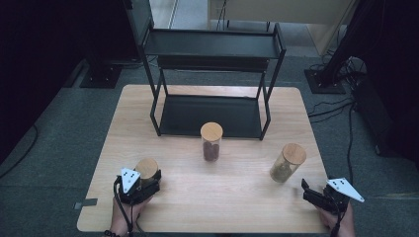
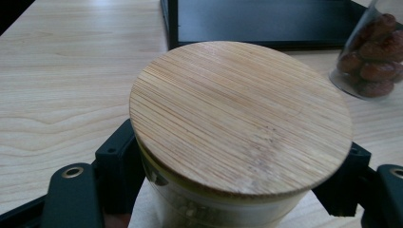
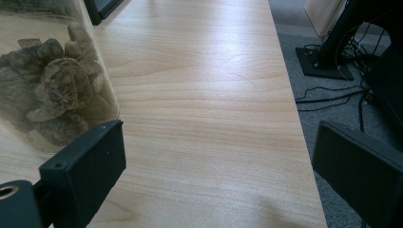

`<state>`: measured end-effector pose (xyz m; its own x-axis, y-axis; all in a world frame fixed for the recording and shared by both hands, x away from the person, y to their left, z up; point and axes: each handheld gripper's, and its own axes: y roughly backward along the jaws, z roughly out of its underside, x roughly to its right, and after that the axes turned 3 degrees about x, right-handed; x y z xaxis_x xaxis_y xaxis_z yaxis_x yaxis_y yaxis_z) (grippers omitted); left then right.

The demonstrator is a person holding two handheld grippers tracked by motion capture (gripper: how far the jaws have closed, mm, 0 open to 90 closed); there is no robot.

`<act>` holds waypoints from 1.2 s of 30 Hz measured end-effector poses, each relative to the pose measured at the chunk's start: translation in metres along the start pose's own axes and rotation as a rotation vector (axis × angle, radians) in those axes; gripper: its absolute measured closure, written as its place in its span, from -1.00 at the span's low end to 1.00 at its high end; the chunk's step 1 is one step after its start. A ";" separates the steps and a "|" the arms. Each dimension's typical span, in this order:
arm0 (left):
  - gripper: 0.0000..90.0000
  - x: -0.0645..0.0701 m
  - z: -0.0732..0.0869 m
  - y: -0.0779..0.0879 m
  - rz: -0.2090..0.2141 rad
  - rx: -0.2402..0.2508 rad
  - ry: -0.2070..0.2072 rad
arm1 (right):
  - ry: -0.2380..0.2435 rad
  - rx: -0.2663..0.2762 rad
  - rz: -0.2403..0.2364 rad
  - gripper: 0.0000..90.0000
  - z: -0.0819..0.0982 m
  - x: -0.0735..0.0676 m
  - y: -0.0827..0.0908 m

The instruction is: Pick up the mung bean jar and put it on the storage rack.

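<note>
Dried red fruit in the middle jar [image 2: 375,57] is made out in the left gripper view. The left gripper [image 1: 140,185] is clamped on the bamboo-lidded jar [image 1: 147,168] at the table's [image 1: 237,197] near left. The right gripper [image 1: 316,193] is held wide, empty, beside the jar of dried fungus [image 3: 47,90].

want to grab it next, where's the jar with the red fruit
In the high view the jar of red fruit stands mid-table just in front of the black shelf rack, between the two other bamboo-lidded jars.

Upright glass jar [image 1: 146,170] with round bamboo lid [image 2: 240,116], near table's front-left edge, clamped in left gripper [image 1: 148,185]
</note>
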<state>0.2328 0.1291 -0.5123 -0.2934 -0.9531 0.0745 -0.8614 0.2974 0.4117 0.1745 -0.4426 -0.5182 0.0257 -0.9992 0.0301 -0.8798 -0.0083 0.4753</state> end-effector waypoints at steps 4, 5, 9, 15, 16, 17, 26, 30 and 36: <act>-0.45 -0.001 -0.003 -0.003 -0.005 -0.007 0.013 | 0.002 0.001 -0.002 -0.92 0.000 0.000 0.000; -0.44 -0.002 -0.004 -0.004 -0.002 -0.009 0.030 | 0.004 0.001 -0.006 -0.92 0.000 0.000 0.000; -0.44 -0.003 -0.009 -0.009 -0.007 -0.011 0.040 | 0.006 -0.001 -0.008 -0.93 0.000 0.000 0.000; -0.44 -0.001 -0.016 -0.017 -0.013 -0.009 0.033 | 0.006 -0.002 -0.011 -0.93 0.000 0.000 0.000; -0.44 0.000 -0.017 -0.019 -0.013 -0.007 0.032 | 0.005 -0.002 -0.011 -0.93 0.000 0.000 0.000; -0.44 0.001 -0.018 -0.020 -0.013 -0.007 0.029 | 0.005 -0.002 -0.012 -0.93 0.000 0.000 0.000; -0.44 0.012 -0.026 -0.039 -0.011 -0.016 0.026 | 0.005 -0.003 -0.015 -0.93 0.000 0.000 0.000; -0.44 0.018 -0.029 -0.047 -0.007 -0.018 0.022 | 0.004 -0.003 -0.016 -0.93 0.000 0.000 0.000; -0.44 0.024 -0.035 -0.058 -0.006 -0.022 0.005 | 0.002 -0.002 -0.021 -0.93 0.000 0.001 0.000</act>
<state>0.2902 0.0875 -0.5027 -0.2864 -0.9550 0.0767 -0.8537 0.2908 0.4320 0.1745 -0.4432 -0.5182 0.0450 -0.9988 0.0217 -0.8781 -0.0292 0.4775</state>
